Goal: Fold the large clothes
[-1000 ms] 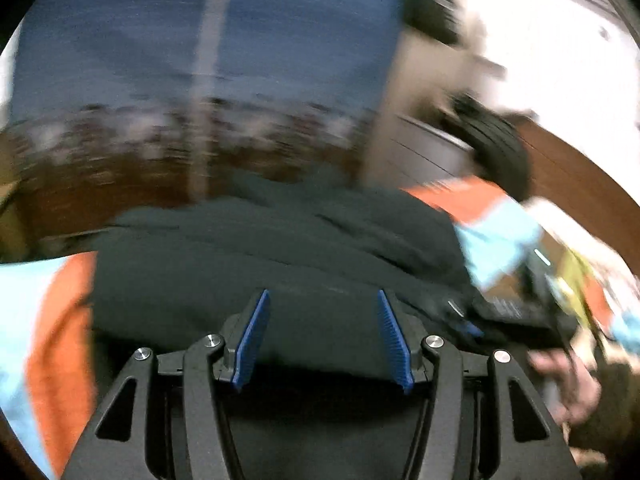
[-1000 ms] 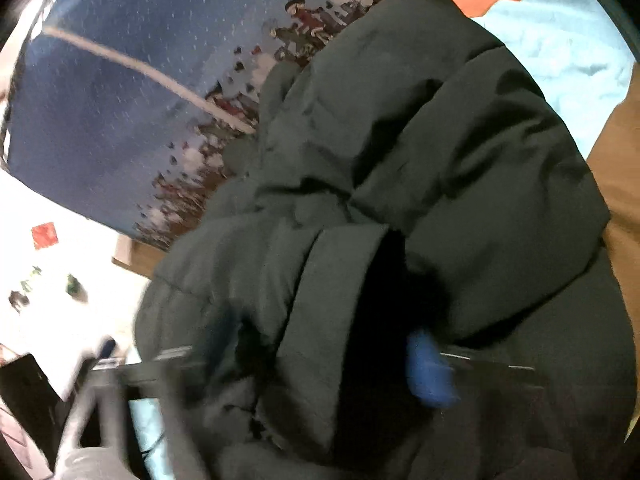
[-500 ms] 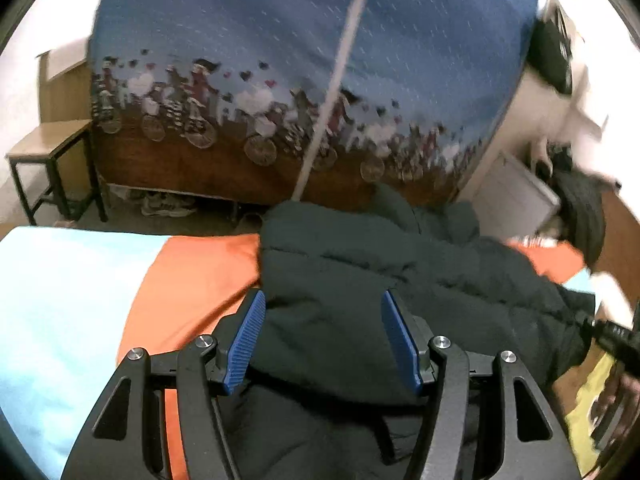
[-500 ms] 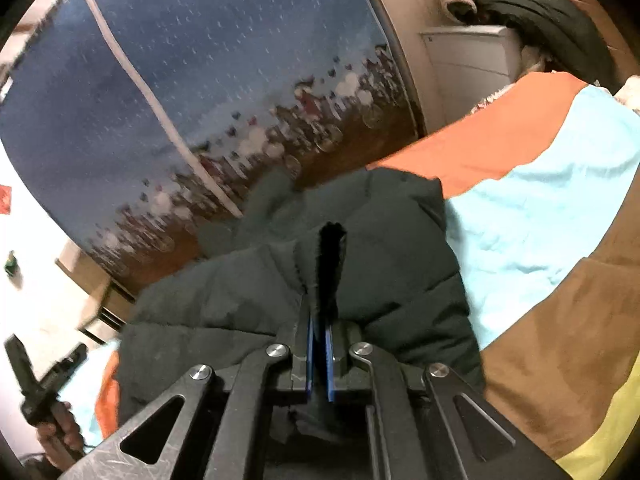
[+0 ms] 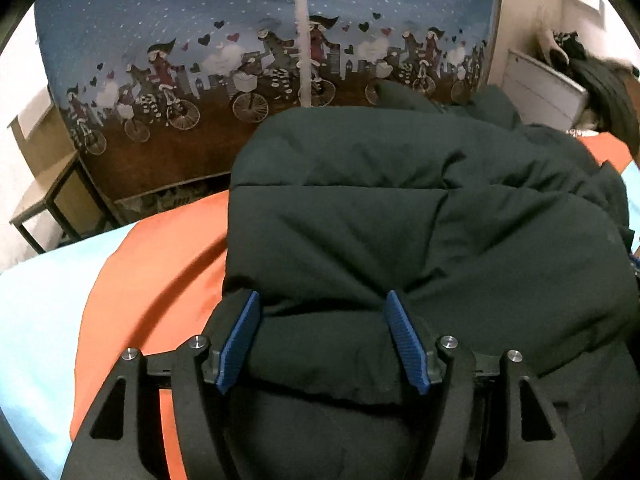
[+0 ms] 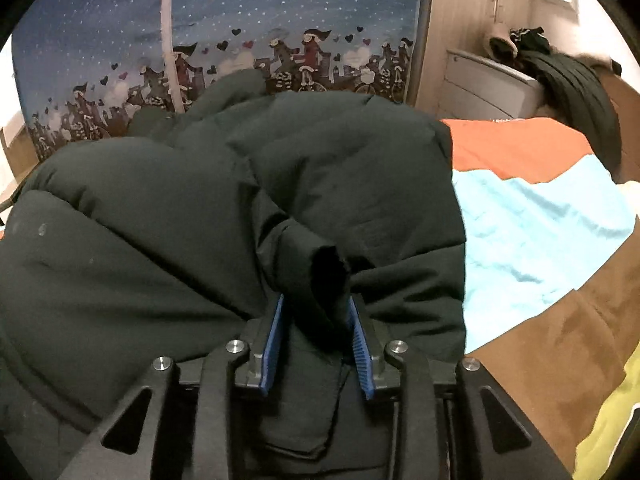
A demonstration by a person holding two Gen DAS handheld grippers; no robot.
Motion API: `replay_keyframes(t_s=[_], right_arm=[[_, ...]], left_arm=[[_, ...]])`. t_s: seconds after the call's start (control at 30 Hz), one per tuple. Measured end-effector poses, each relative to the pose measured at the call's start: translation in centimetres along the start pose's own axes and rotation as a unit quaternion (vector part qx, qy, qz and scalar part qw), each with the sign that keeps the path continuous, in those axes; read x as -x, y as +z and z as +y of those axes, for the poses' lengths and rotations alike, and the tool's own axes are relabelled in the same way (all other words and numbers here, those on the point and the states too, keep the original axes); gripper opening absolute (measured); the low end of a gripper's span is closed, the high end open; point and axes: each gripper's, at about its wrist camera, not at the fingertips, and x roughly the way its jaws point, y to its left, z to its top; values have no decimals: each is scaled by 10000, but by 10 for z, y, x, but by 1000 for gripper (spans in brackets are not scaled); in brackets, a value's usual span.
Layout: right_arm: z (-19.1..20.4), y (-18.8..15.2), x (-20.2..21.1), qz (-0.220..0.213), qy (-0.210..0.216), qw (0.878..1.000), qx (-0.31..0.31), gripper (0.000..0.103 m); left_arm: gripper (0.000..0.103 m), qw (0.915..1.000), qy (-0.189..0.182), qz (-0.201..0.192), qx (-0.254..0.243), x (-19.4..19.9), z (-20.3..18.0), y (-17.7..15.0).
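Note:
A large dark green padded jacket (image 5: pixel 400 208) lies bunched on a bed with an orange, light blue and brown cover (image 5: pixel 152 264). My left gripper (image 5: pixel 322 304) is open, its blue pads wide apart, with a thick fold of the jacket's left edge between them. In the right wrist view the jacket (image 6: pixel 160 220) fills the left and middle. My right gripper (image 6: pixel 316 304) has its jaws partly apart with a bunched fold of the jacket (image 6: pixel 326 280) between the blue pads; the fabric still touches both pads.
A blue curtain with a cyclist print (image 5: pixel 260 40) hangs behind the bed. A small wooden table (image 5: pixel 44 196) stands at the left. A white dresser (image 6: pixel 492 84) with dark clothes (image 6: pixel 576 80) on it stands at the right. The bed cover (image 6: pixel 536 232) lies bare right of the jacket.
Both grippers swung down and in toward the jacket. The right gripper's jaws, pinched tight on a fold half a second ago, have opened part way. The jacket now lies lower on the bed.

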Motion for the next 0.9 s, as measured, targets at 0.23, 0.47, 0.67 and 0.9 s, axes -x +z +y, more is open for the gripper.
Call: replay_keyframes(t_s=[0.23, 0.47, 0.67, 0.9], right_arm=[[-14, 1, 11, -28, 360, 9988, -341, 43], [-34, 41, 56, 185, 963, 9944, -386, 74], [-28, 95, 82, 543, 1544, 9860, -322, 87], [-19, 136, 38, 831, 1567, 9827, -535, 87]], left_arm=[[61, 9991, -150, 143, 367, 19, 14, 21], [61, 9988, -114, 156, 450, 74, 11, 81], [74, 9967, -358, 491, 535, 79, -8, 142], [77, 9925, -1091, 553, 83, -7, -25, 203]])
